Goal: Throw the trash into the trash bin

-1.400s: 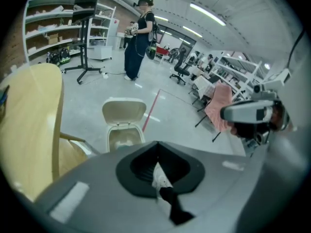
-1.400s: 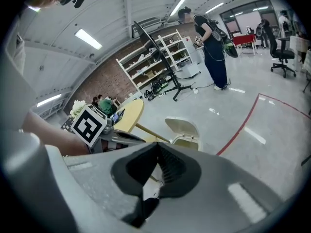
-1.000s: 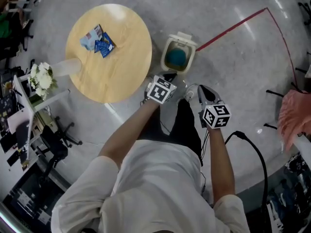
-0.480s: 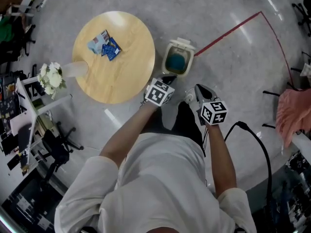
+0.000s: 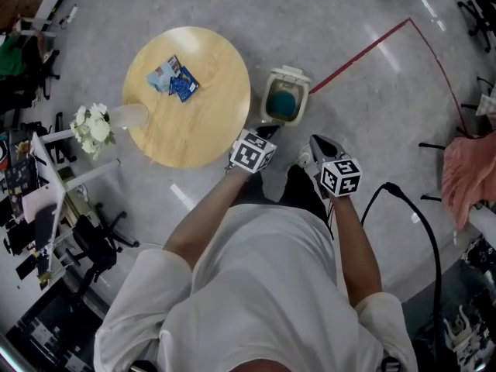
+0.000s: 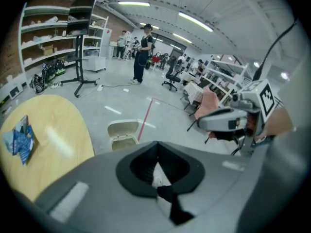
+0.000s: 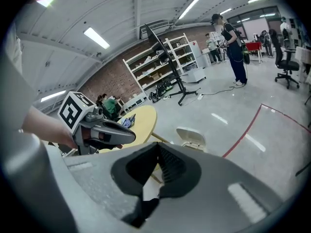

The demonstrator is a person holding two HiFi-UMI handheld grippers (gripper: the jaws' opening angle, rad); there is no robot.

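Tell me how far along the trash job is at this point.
Done: the bin stands with its lid open, and a teal item already lies inside. In hand: nothing. The left gripper and the right gripper are both shut and empty, held near the bin. Left: the blue packets lie on the table, not yet picked up.

Left gripper (image 5: 266, 130): jaws together, nothing between them, tilted downward in front of the body.
Right gripper (image 5: 320, 142): jaws together, empty, tilted downward, near the left one.
Forearms (image 5: 203, 217): bare, both stretched forward.
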